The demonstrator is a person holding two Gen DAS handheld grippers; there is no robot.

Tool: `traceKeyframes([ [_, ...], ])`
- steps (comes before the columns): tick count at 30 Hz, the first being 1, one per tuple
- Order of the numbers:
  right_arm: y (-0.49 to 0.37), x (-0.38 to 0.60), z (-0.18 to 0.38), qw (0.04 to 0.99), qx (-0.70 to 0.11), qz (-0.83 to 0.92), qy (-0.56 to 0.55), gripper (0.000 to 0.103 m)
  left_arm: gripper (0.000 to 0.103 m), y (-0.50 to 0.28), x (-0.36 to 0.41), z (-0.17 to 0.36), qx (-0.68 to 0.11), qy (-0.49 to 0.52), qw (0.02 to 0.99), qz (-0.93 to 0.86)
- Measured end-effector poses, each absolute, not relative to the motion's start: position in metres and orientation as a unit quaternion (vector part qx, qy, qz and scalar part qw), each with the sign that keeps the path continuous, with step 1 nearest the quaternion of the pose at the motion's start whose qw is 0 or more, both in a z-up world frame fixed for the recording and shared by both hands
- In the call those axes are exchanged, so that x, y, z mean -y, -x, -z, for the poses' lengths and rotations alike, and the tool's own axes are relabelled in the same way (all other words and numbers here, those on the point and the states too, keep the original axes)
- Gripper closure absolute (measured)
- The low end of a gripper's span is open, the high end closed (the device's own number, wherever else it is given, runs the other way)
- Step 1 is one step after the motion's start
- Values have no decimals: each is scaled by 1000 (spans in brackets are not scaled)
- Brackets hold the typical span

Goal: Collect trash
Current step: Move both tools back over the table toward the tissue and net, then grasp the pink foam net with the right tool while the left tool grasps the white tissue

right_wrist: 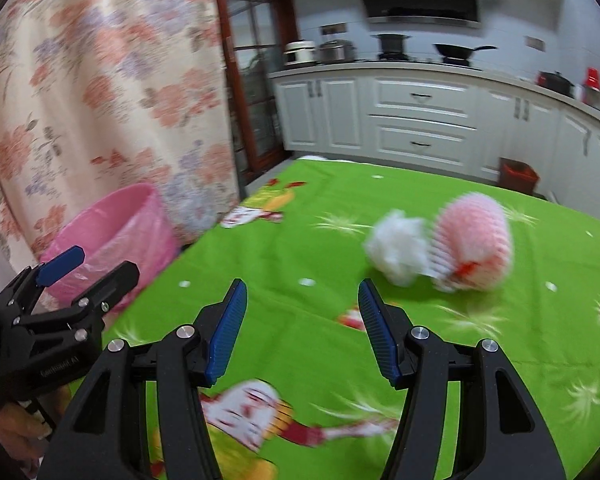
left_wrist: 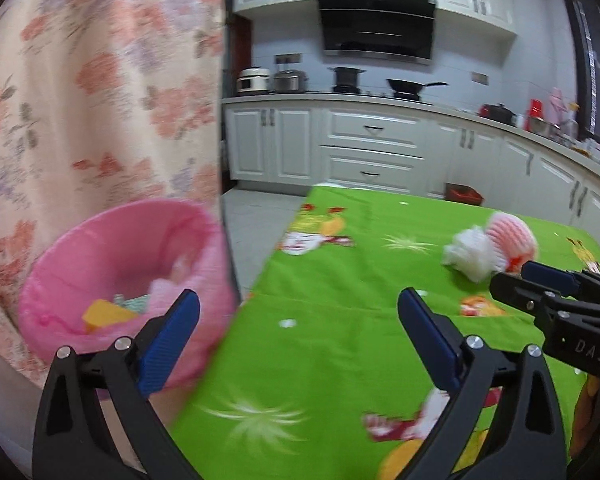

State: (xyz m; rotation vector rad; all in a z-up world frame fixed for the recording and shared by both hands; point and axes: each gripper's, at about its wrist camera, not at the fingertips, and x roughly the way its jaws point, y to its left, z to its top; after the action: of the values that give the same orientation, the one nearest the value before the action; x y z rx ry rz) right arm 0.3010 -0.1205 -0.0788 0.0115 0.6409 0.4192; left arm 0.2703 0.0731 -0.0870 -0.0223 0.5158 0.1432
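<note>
Both my left tongs (left_wrist: 299,309) and right tongs (right_wrist: 302,300) gape released, grasping nothing, above the green desk (right_wrist: 300,240), near white wadding (right_wrist: 396,246) touching pink foam netting (right_wrist: 474,236).

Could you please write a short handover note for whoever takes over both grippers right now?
Left gripper: open, empty, near the pink bin.
Right gripper: open, empty, over the green tablecloth.
Done: some trash, including a yellow piece, already lies in the bin beside the table.
Left: white foam net and pink foam net, side by side on the cloth ahead of the right gripper.
</note>
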Motion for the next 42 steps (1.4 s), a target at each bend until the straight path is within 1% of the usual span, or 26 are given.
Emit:
traceKeyframes([
  [3, -297, 143, 82, 936, -306, -176, -5, 47, 7, -279, -42, 95, -255, 0, 966, -50],
  [10, -300, 201, 92, 948, -301, -105, -19, 47, 7, -297, 0, 109, -267, -17, 963, -26],
  [16, -319, 230, 103, 946, -317, -65, -34, 47, 7, -305, 8, 118, -279, -15, 960, -19],
  [22, -340, 228, 106, 946, -318, -60, -29, 47, 7, -310, 5, 121, -288, -4, 957, -18],
  [24, -349, 225, 105, 946, -316, -62, -31, 43, 7, -311, 3, 122, -293, -2, 956, -21],
  [26, -360, 221, 103, 947, -312, -64, -37, 38, 7, -313, 3, 123, -297, -3, 954, -24],
  [30, -387, 212, 99, 948, -309, -63, -41, 32, 7, -313, 8, 123, -298, -17, 954, -19],
  [36, -426, 207, 112, 940, -336, -46, -37, 32, 7, -314, 15, 125, -299, -32, 953, -16],
  [39, -433, 211, 121, 930, -363, -43, -44, 33, 7, -316, 13, 126, -306, -25, 951, -15],
  [40, -433, 214, 121, 928, -365, -46, -52, 37, 7, -317, 12, 125, -308, -18, 951, -14],
  [41, -431, 216, 121, 927, -367, -49, -53, 46, 7, -318, 11, 125, -307, -10, 952, -11],
  [42, -430, 217, 122, 926, -371, -50, -51, 50, 7, -320, 11, 125, -307, -3, 952, -6],
])
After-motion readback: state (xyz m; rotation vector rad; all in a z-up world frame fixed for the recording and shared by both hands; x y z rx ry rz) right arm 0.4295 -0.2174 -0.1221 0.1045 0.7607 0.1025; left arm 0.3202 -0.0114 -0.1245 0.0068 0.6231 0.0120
